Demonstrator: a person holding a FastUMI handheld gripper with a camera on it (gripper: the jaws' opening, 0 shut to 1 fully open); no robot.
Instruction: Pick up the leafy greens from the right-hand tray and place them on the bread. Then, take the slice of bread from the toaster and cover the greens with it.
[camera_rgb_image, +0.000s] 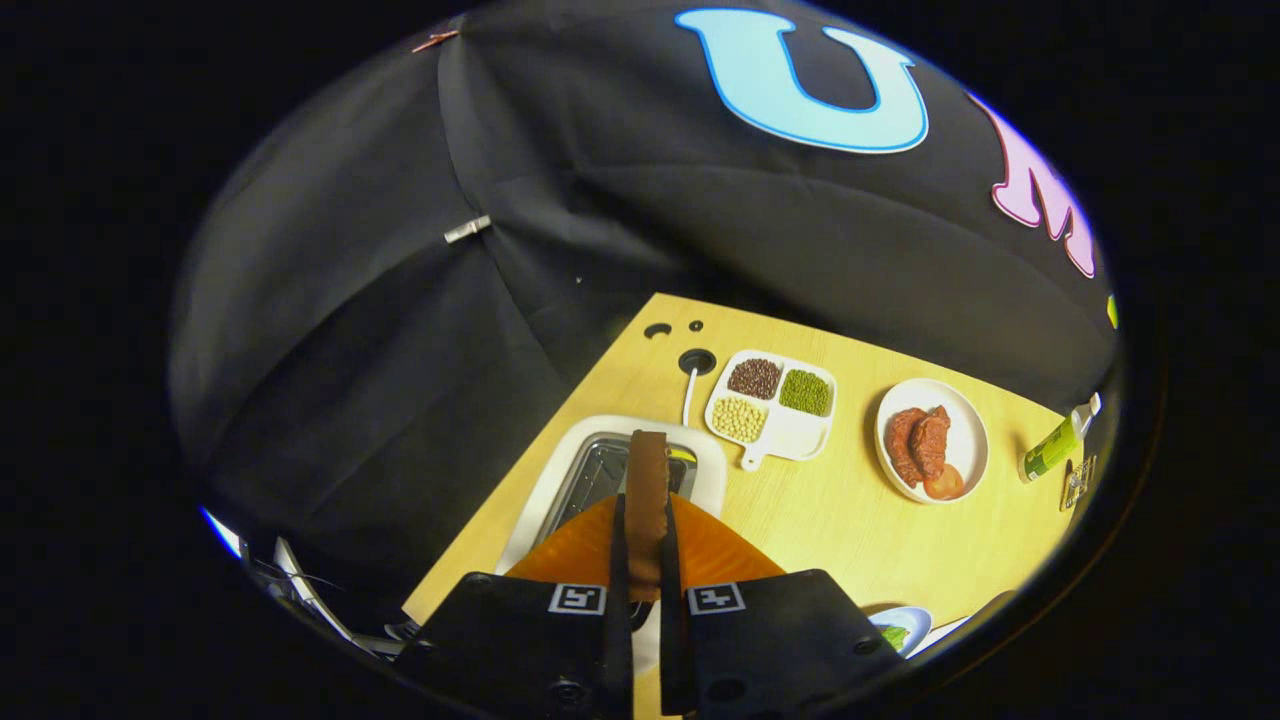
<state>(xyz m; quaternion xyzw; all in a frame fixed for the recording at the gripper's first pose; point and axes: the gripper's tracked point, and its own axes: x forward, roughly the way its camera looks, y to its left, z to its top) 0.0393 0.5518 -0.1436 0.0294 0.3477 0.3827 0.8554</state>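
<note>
- The hand-held gripper (645, 560) has its two fingers pressed close together, and they pinch a slice of bread (647, 500) by its thin sides.
- The bread stands on its edge between the fingers, so we see the brown crust running straight ahead of them.
- I think it is held this way because it came up out of a slot, and a thin slice is easy to pinch flat like that.
- Just under and beyond the fingers sits the toaster (600, 470), white with a shiny metal top, and the bread is above it, not down in it.
- Something orange (710, 550) sits just behind the fingertips on both sides; I cannot tell what it is.
- The leafy greens (893, 636) show as a small green bit on a blue-rimmed plate (915, 618), close to the right finger and low down.
- I cannot tell if they lie on bread there.
- Further ahead and to the right, a white tray (800, 440) holds three little piles of beans.
- Beyond that to the right, a round plate (965, 430) holds red meat and a tomato slice.
- A green bottle (1055, 445) lies far off to the right on the tabletop (830, 520).
- My guess is the bread must next go over to the greens and be laid flat on them.
</note>
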